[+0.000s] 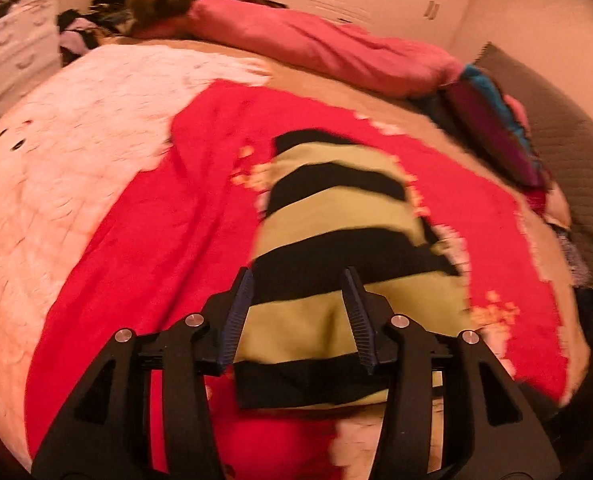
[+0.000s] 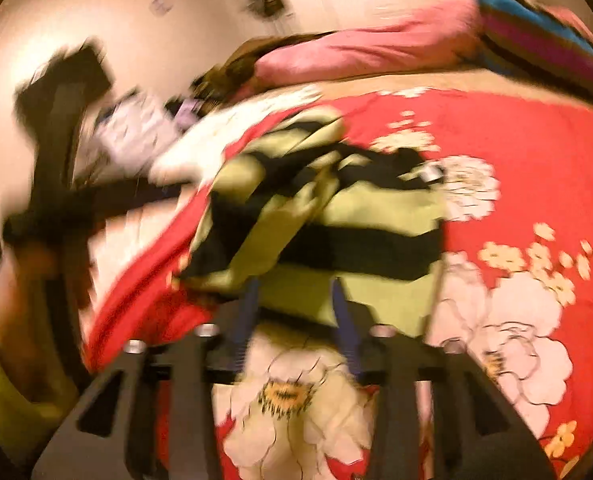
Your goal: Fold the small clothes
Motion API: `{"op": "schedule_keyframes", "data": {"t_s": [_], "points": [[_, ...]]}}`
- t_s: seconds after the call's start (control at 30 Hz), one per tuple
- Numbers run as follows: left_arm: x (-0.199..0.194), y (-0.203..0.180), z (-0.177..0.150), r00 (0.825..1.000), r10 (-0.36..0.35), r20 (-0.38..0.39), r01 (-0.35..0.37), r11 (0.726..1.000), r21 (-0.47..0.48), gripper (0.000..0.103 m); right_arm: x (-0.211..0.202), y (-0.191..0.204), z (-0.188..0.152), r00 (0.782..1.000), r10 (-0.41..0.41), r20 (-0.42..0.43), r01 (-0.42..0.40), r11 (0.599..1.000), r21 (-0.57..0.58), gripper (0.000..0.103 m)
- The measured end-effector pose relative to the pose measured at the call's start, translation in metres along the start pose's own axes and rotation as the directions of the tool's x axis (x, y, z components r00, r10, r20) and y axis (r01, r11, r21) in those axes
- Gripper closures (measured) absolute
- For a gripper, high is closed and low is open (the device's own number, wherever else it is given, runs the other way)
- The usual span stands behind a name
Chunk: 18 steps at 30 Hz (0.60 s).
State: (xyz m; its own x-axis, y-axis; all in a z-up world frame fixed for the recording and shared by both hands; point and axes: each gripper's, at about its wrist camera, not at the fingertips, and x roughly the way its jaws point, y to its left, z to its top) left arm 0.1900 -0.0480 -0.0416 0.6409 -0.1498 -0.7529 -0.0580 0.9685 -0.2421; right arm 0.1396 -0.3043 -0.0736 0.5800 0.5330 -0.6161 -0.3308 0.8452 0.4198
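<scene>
A small green-and-black striped garment [image 1: 336,216] lies on the red flowered bedspread [image 1: 136,240]. In the left wrist view my left gripper [image 1: 298,276] is open, its fingers spread above the garment's near end, nothing held. In the blurred right wrist view the same garment [image 2: 360,216] lies partly folded and rumpled, one part lying across its left side. My right gripper [image 2: 294,284] is open at the garment's near edge, empty. The left gripper [image 2: 64,200] shows as a dark blur at the left.
A pink duvet [image 1: 316,44] and brown bedding lie along the bed's far side. Folded colourful clothes [image 1: 492,120] sit at the right by a grey padded headboard [image 1: 568,152]. A white dresser [image 1: 16,44] and a clothes pile [image 1: 92,20] stand at far left.
</scene>
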Motion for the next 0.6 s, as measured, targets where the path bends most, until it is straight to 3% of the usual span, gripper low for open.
{"op": "schedule_keyframes", "data": {"t_s": [0.07, 0.13, 0.27, 0.5, 0.6], "points": [[0.005, 0.006, -0.007, 1.0, -0.01, 0.016, 0.01, 1.0, -0.022, 0.063, 0.003, -0.013, 0.022, 0.999, 0.037, 0.006, -0.037, 0.996, 0.086, 0.055], [0.006, 0.006, -0.01, 0.999, 0.002, 0.05, -0.003, 1.0, 0.013, 0.061, 0.007, -0.022, 0.043, 0.995, 0.096, 0.013, -0.097, 0.982, 0.161, 0.044], [0.008, 0.01, -0.017, 0.996, -0.019, 0.092, 0.014, 0.998, 0.063, 0.061, 0.035, -0.029, 0.081, 0.982, 0.185, -0.031, -0.168, 0.943, 0.288, 0.038], [0.01, 0.009, -0.018, 0.993, -0.07, 0.099, 0.06, 0.994, 0.095, 0.058, 0.098, -0.035, 0.111, 0.95, 0.264, -0.165, -0.171, 0.884, 0.434, 0.035], [0.012, 0.003, -0.018, 0.992, -0.079, 0.102, 0.066, 0.99, 0.127, 0.057, 0.114, -0.038, 0.115, 0.95, 0.236, -0.202, -0.12, 0.878, 0.463, 0.035]]}}
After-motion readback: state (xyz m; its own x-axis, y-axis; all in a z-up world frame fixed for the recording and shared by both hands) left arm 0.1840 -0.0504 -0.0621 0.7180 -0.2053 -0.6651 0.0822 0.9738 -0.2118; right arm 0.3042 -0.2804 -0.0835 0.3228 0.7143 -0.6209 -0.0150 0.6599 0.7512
